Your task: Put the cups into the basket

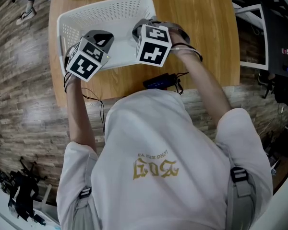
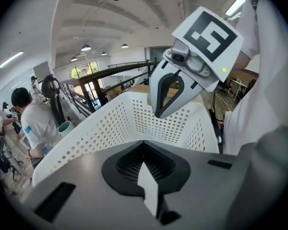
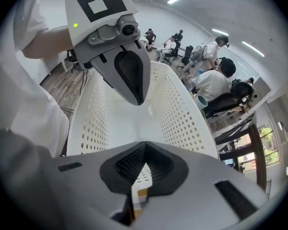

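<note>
You are gripping the basket (image 1: 110, 11) by its near rim with both tools. The left gripper (image 2: 145, 166) is pressing its jaws onto a thin white strip, which I take to be that rim seen edge-on. The right gripper (image 3: 143, 164) is doing the same, its jaws narrowed to a slit with white plastic and a glimpse of tan in it. Neither is carrying a cup.

The cup (image 2: 65, 127) is standing outside the basket, past its far wall and toward your left, seemingly near the far edge of the table (image 1: 201, 28). It is sitting upright, so its long axis is running vertically and its open mouth is facing up. From both pairs of jaws it is lying away from you, across the whole basket, and the left gripper is the nearer one. I judge that the coming move is hanging on this: the left jaws are going to need to let go of the rim, spread, and pass over or round the far wall to meet the cup from the side. Whether other cups are waiting there, I cannot tell.

The basket is looking like white moulded plastic, with walls pierced by rows of small round holes, rounded corners and a smooth floor; nothing is lying in it. Walls that thin are likely flexing under a pinch. The cup is showing a smooth teal wall and a pale inside, round and probably slippery. The table is showing warm wood grain.
</note>
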`<state>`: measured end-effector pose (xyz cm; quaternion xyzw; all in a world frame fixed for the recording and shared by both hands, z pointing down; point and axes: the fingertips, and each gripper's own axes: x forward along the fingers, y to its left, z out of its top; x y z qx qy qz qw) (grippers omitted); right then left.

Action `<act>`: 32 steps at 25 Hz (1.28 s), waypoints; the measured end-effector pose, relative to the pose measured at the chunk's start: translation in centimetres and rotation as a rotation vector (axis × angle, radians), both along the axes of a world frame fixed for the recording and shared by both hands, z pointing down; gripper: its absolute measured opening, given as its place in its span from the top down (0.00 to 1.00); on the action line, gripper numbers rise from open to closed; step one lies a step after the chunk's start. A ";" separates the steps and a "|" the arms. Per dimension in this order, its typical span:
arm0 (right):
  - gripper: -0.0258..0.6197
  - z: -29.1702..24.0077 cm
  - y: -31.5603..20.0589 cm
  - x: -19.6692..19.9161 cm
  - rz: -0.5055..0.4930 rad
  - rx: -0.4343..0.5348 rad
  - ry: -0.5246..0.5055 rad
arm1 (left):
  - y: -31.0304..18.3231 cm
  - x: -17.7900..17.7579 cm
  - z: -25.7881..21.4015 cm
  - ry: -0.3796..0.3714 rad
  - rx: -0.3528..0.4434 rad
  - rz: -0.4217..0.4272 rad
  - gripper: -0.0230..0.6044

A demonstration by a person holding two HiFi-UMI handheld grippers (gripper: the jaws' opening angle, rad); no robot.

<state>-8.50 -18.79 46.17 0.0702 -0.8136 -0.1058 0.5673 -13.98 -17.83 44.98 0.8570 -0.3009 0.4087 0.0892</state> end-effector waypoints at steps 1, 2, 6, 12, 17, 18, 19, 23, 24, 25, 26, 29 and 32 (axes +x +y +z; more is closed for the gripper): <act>0.95 -0.2 0.0 0.0 0.014 0.002 -0.023 | -0.1 0.0 -0.3 0.016 0.010 -0.018 0.98; 0.95 -0.5 -0.1 -0.1 0.030 0.006 -0.052 | -0.2 -0.1 -0.6 0.029 0.024 -0.035 0.98; 0.95 -2.6 -1.7 -0.3 0.140 0.062 -0.244 | -1.0 -0.8 -3.4 0.149 0.129 -0.164 0.98; 0.95 -4.7 -2.7 0.4 0.283 0.069 -0.442 | -1.6 -1.8 -7.4 0.309 0.266 -0.311 0.98; 0.95 -6.9 -1.8 0.3 0.295 0.041 -0.606 | -1.1 -2.9 -9.6 0.474 0.339 -0.431 0.98; 0.95 -7.5 -1.6 0.3 0.291 0.046 -0.638 | -1.0 -3.2 -10.0 0.498 0.365 -0.458 0.98; 0.95 -7.9 -1.5 0.5 0.293 0.056 -0.664 | -0.9 -3.4 -10.4 0.515 0.393 -0.481 0.98; 0.95 -8.9 -1.7 1.6 0.340 0.115 -0.736 | -0.4 -4.0 -11.7 0.542 0.491 -0.534 0.98; 0.95 -9.2 -1.6 1.7 0.351 0.131 -0.755 | -0.3 -4.1 -12.0 0.540 0.514 -0.542 0.98; 0.95 -9.6 -1.4 1.7 0.360 0.145 -0.779 | -0.1 -4.2 -12.3 0.540 0.535 -0.551 0.98; 0.95 -10.1 -1.2 1.6 0.367 0.156 -0.805 | 0.0 -4.4 -12.6 0.543 0.552 -0.560 0.98; 0.95 -11.5 -0.4 1.0 0.371 0.178 -0.868 | 0.4 -4.6 -13.1 0.566 0.578 -0.580 0.98; 0.95 -13.3 -0.3 0.9 0.380 0.215 -0.923 | 0.7 -4.5 -13.7 0.565 0.616 -0.594 0.98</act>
